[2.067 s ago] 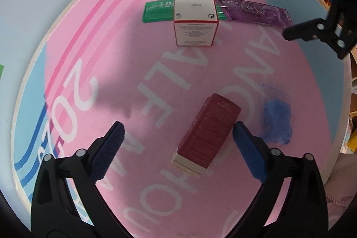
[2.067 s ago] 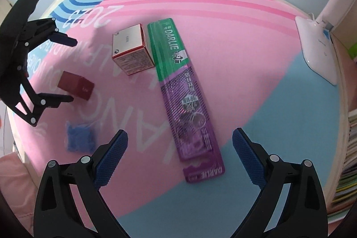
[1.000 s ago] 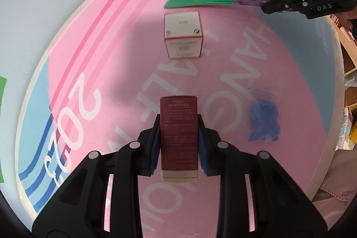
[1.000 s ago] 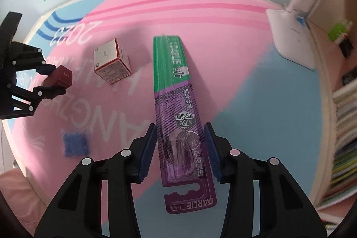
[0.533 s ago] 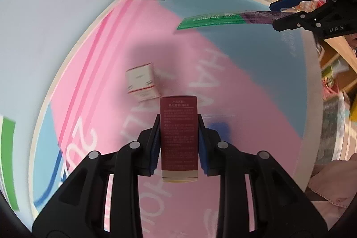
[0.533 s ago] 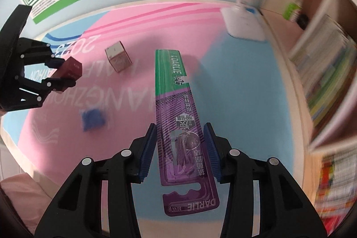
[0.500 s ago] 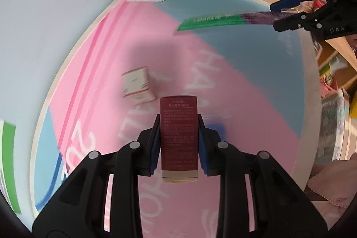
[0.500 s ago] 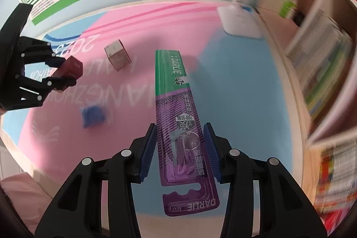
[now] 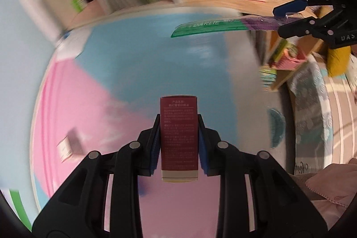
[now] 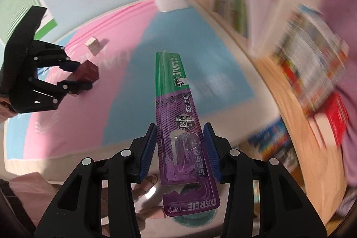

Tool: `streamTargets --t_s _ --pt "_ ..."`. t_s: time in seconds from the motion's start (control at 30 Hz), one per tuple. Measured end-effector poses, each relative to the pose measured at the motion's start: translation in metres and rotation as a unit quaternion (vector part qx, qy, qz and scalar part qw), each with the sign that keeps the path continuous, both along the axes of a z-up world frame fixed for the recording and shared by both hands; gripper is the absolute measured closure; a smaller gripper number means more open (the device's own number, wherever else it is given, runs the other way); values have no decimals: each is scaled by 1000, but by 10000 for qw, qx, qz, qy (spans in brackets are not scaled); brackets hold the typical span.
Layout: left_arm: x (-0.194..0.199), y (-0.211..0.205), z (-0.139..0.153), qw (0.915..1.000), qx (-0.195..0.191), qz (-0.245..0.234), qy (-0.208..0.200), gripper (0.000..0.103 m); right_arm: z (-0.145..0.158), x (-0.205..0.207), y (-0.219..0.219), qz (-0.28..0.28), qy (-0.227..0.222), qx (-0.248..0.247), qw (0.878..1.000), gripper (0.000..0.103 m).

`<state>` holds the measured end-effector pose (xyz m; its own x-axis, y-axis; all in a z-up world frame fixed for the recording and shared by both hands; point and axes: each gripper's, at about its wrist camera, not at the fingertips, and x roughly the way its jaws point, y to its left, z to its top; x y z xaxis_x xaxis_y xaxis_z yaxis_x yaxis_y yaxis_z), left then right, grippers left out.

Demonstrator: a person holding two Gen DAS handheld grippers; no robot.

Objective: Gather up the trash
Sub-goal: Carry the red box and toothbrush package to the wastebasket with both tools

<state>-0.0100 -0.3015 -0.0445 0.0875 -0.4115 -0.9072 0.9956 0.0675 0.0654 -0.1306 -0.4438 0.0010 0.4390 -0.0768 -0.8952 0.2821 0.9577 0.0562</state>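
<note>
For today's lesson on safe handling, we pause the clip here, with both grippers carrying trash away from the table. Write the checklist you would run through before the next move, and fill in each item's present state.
1. Left gripper clamped on the dark red box: ok, pads press both sides.
2. Right gripper clamped on the toothbrush package: ok, pads meet both its edges.
3. Both items clear of the table: ok, each hangs above it.
4. Grippers apart from each other: ok, a wide gap shows in both views.
5. Trash bin in sight: cannot tell, the surroundings are blurred.
6. Table emptied: not ok, a small white box remains on it.
</note>
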Motion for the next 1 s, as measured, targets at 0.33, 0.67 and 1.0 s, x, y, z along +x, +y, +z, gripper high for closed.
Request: streamTargets --t_s 0.33,0.67,1.0 --pt "-134 -54 -2 9913 -70 -1311 98 76 6 -155 -14 -1109 -17 -23 9938 59" --pt "-246 -81 -16 9740 195 -2227 372 76 -6 -274 0 -1952 95 229 9805 74" --pt "-322 -87 -63 9568 780 -2704 727 77 -67 -318 17 -2277 441 780 9696 74"
